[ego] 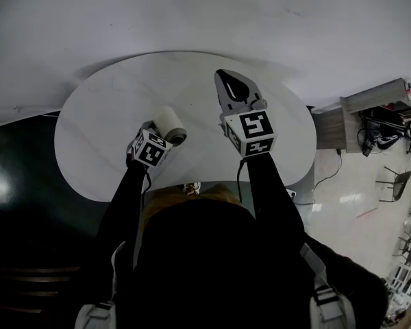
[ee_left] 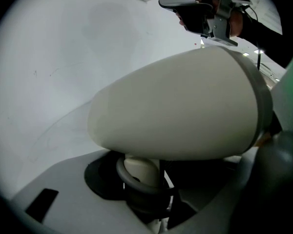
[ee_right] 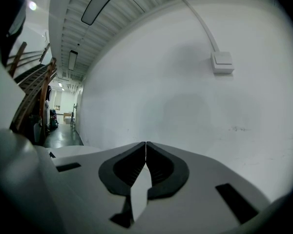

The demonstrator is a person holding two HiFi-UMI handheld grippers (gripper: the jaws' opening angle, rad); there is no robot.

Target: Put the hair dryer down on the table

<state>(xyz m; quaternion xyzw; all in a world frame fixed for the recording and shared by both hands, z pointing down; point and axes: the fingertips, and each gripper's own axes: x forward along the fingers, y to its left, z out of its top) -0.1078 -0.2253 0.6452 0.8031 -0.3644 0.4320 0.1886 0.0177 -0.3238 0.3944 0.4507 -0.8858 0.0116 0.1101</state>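
My left gripper (ego: pixel 157 138) is shut on the handle of a cream hair dryer (ego: pixel 168 123) with a grey band, holding it low over the white oval table (ego: pixel 103 115), left of the middle. In the left gripper view the hair dryer's body (ee_left: pixel 180 106) fills the frame above the jaws, and its handle (ee_left: pixel 139 172) runs down between them. Whether the dryer touches the tabletop cannot be made out. My right gripper (ego: pixel 226 79) hovers over the table's right half, shut, with nothing in it; its tips (ee_right: pixel 145 145) meet and point at the white wall. It also shows as the right gripper (ee_left: pixel 185 4) in the left gripper view.
A white wall runs just behind the table, with a small switch box (ee_right: pixel 222 62) on it. A wooden cabinet (ego: pixel 370 105) with cables stands to the right of the table, and a chair (ego: pixel 396 184) stands on the pale floor beyond. Dark flooring lies to the left.
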